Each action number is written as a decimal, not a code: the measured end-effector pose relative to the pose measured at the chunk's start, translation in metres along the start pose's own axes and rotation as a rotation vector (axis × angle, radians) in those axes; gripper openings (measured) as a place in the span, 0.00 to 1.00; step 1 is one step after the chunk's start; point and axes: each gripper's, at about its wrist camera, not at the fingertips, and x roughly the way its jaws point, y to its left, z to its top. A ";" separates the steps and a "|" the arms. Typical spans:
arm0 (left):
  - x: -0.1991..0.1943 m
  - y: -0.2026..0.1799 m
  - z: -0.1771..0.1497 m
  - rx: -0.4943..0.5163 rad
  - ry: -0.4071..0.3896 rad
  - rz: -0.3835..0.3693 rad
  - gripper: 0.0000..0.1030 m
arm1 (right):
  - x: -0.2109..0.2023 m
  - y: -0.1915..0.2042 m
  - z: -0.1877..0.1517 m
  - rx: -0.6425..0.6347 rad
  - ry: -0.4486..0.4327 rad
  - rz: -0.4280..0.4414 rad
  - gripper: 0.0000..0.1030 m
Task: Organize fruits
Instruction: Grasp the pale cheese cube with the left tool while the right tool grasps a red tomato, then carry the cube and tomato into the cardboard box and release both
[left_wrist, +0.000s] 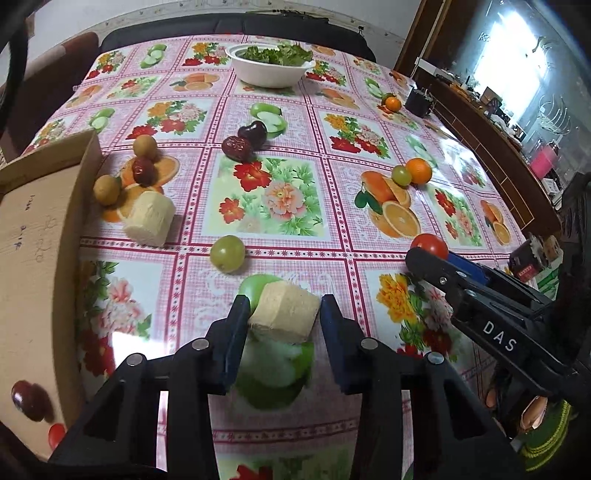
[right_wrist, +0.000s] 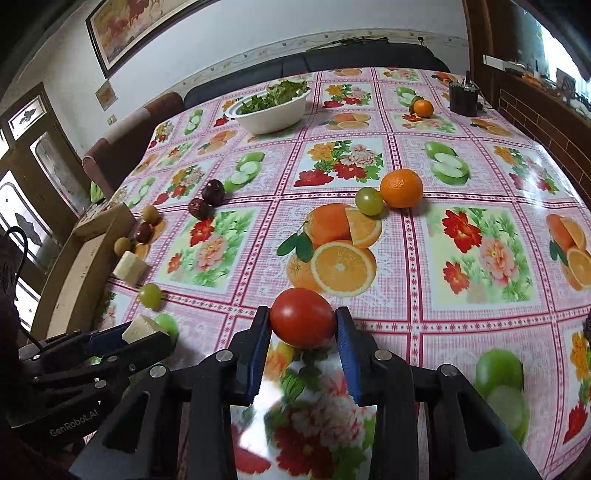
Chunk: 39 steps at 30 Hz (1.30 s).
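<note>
The left gripper (left_wrist: 284, 314) was closed on a pale chunk (left_wrist: 284, 314), the right gripper (right_wrist: 302, 321) on a tomato (right_wrist: 302, 317); both were best lifted gently, unsquashed.

- Glossy wipe-clean tablecloth (right_wrist: 406, 229), light glaring off it
- Matt brown cardboard box (left_wrist: 40, 236)
- Smooth, shiny tomato (right_wrist: 303, 317)
- Pale, rough, fibrous chunk (left_wrist: 286, 312) — dull finish
- Smooth white plastic-looking bowl (left_wrist: 267, 75)
- Matt black plastic gripper bodies, shiny metal pins

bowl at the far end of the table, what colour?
White bowl, with green leaves inside. Shows best in the left wrist view.
</note>
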 end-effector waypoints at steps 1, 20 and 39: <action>-0.004 0.001 -0.002 -0.002 -0.005 0.002 0.36 | -0.005 0.002 -0.002 0.002 -0.006 0.002 0.35; -0.073 0.054 -0.025 -0.058 -0.106 0.097 0.36 | -0.047 0.071 -0.017 -0.083 -0.036 0.110 0.35; -0.110 0.115 -0.047 -0.147 -0.141 0.202 0.36 | -0.044 0.151 -0.025 -0.218 -0.010 0.204 0.35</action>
